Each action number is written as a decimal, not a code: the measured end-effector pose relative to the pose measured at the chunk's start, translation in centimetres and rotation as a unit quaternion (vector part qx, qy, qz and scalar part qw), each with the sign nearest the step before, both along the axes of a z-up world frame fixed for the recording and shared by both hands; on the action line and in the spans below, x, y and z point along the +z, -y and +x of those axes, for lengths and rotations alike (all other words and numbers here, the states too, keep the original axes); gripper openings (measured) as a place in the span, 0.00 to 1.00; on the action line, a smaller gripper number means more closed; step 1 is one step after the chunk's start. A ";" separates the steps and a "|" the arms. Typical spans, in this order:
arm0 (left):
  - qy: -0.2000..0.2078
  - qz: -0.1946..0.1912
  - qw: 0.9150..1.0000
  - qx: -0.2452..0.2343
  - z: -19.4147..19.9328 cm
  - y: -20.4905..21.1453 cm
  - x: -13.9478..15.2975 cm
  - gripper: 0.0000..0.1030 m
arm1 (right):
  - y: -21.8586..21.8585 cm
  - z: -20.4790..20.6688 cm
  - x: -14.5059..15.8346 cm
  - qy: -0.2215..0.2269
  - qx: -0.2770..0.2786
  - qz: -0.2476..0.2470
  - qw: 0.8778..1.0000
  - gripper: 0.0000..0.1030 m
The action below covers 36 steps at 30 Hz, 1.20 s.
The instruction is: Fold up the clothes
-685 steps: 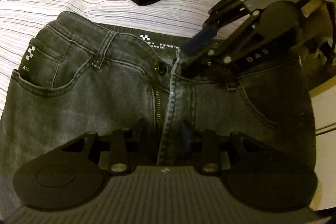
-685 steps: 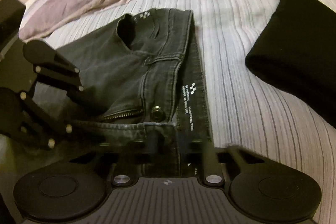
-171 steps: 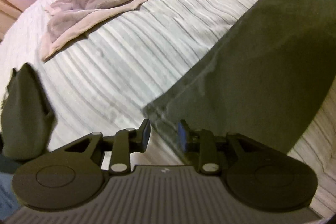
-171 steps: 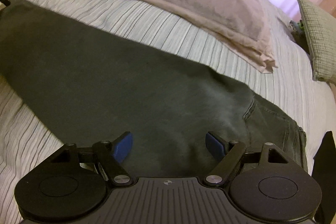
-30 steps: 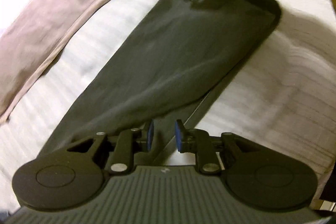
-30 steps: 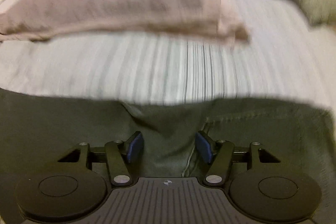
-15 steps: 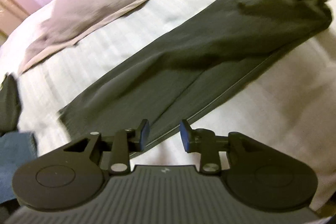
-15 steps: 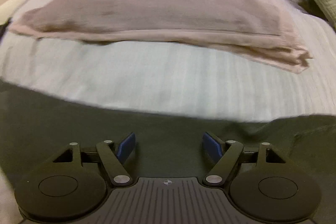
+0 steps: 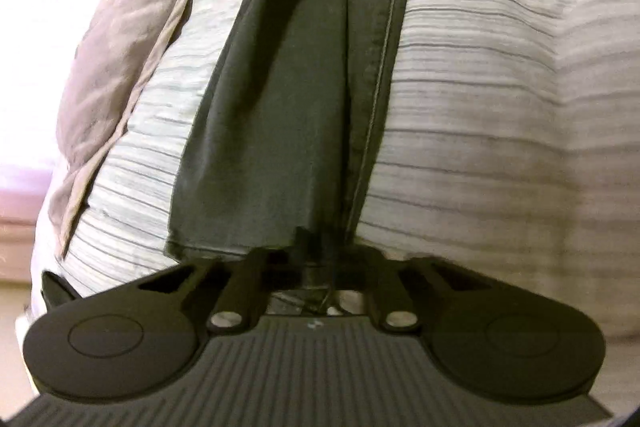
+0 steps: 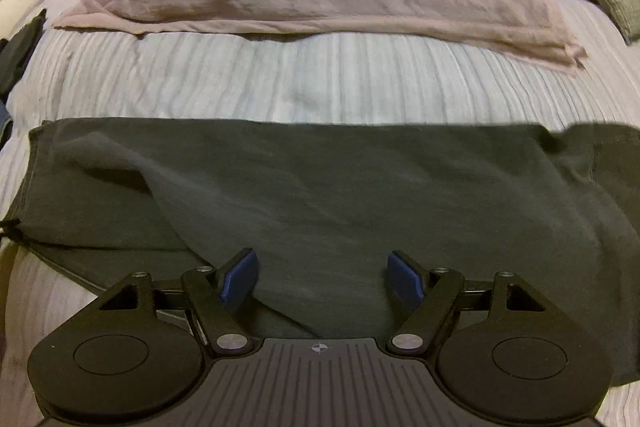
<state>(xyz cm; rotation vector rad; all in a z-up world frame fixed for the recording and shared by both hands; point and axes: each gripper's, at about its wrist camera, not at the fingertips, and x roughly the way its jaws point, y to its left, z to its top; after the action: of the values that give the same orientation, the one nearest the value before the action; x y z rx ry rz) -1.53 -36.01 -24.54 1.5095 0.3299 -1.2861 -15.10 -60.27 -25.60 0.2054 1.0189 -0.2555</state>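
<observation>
The dark grey jeans (image 10: 320,187) lie stretched flat across the striped bedspread (image 10: 320,79), legs doubled lengthwise. The step in hand looks like gathering the hem end to fold it toward the waist. The left gripper (image 9: 318,267) is clamped on the hem, cloth running away toward 12 o'clock. The right gripper (image 10: 320,281) hangs above mid-leg, jaws apart, nothing pinched. Next it likely needs a hold beside the left one.

Each black claw (image 10: 320,277) has blue pads (image 10: 239,277), round discs, silver screws and a ribbed base.
</observation>
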 end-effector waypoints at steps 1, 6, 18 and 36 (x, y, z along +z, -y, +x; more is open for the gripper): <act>0.001 -0.013 1.000 0.005 0.6 -0.4 0.7 0.01 | -0.7 0.4 0.2 0.002 0.007 -0.003 1.000 0.73; -0.009 -0.017 0.999 0.038 2.9 -2.2 1.7 0.01 | -4.5 2.2 -0.2 0.004 0.058 -0.008 0.998 0.91; -0.100 -0.011 0.990 0.103 4.3 -2.7 2.2 0.13 | -6.3 5.3 -4.0 -0.026 0.093 0.062 0.993 0.91; -0.134 -0.078 0.984 0.086 -0.5 13.6 4.4 0.24 | 21.7 -2.2 -3.5 0.016 -0.125 -0.025 0.992 0.52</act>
<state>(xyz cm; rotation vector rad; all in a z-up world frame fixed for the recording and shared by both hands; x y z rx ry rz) -2.02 -49.62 -20.13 1.1518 0.5093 -1.3445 -17.25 -81.94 -29.14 0.2916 0.9540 -0.5021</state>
